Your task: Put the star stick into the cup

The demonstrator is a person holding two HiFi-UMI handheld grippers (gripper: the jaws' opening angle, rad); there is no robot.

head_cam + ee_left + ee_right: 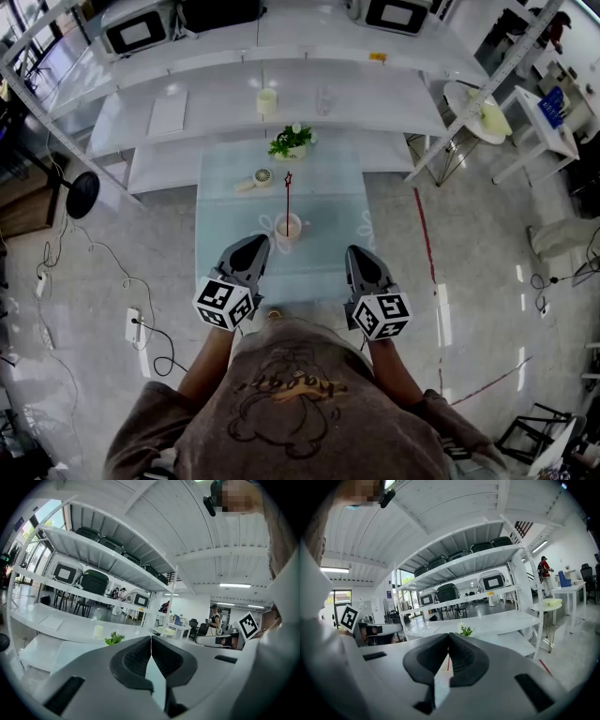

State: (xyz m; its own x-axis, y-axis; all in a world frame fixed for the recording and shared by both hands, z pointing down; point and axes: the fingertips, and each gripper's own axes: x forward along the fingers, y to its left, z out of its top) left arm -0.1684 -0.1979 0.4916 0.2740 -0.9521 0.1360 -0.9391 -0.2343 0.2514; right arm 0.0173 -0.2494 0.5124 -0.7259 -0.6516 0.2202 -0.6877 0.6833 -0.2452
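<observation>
A red star stick [287, 195] stands upright in a small white cup [288, 228] in the middle of the pale glass table [225, 220]. In the head view my left gripper [260, 242] and right gripper [353, 251] hover at the table's near edge, either side of the cup and short of it. Both are shut with nothing in them. In the left gripper view the jaws of the left gripper [151, 641] meet at the tips. The right gripper [449, 637] is also closed, and a sliver of the red stick [448, 663] shows through the slit behind its tips.
Beyond the cup lie a small hand fan [253, 178] and a potted plant [292, 141]. White shelves [216, 108] stand behind the table, holding a cream cup [267, 101] and a glass [323, 98]. A round white table [469, 98] stands at the right.
</observation>
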